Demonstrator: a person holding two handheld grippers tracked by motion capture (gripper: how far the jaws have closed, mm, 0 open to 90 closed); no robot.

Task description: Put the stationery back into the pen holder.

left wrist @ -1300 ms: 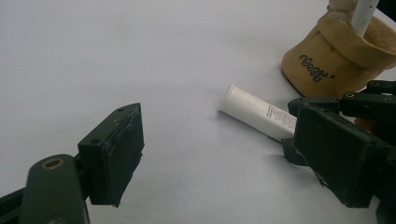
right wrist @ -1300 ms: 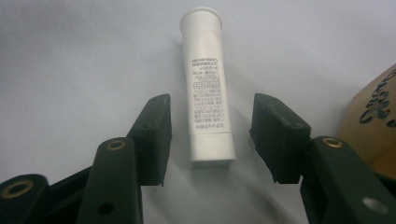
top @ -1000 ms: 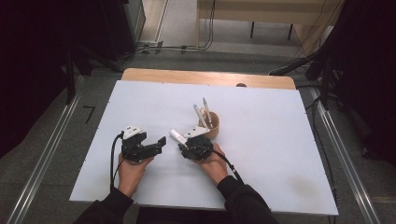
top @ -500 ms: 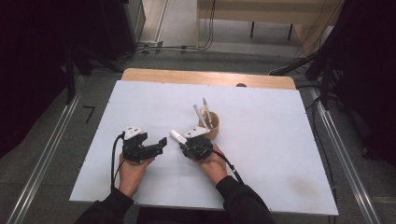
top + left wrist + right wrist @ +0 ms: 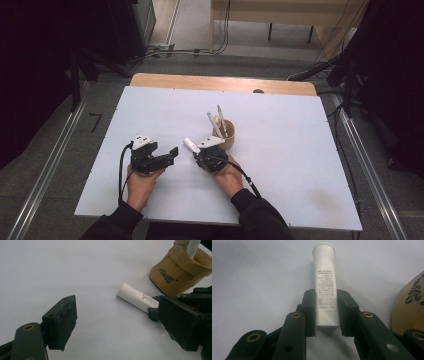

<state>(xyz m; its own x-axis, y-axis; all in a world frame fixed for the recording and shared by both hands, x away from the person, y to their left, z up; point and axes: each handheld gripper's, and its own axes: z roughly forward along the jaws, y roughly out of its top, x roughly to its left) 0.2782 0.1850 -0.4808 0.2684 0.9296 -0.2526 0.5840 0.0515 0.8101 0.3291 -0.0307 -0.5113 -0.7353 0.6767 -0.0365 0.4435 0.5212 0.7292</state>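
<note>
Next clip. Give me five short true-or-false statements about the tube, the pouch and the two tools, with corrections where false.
1. The right tool grips the white tube. True; its jaws have just been closing and now press on the tube.
2. The left tool holds the tube. False; its jaws stand open, with nothing between them.
3. The tan pouch lies flat. False; it stands upright.
4. Pens stick out of the pouch. True.
5. The tube stands in the pouch. False; it lies beside it.

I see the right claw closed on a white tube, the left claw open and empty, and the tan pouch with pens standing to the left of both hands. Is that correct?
One detail is wrong. The tan pouch with pens stands just beyond the right claw, not to the left of both hands; the high view shows this. The rest holds: the right claw has just been closing on the white tube, and the left claw is open and empty.
</note>
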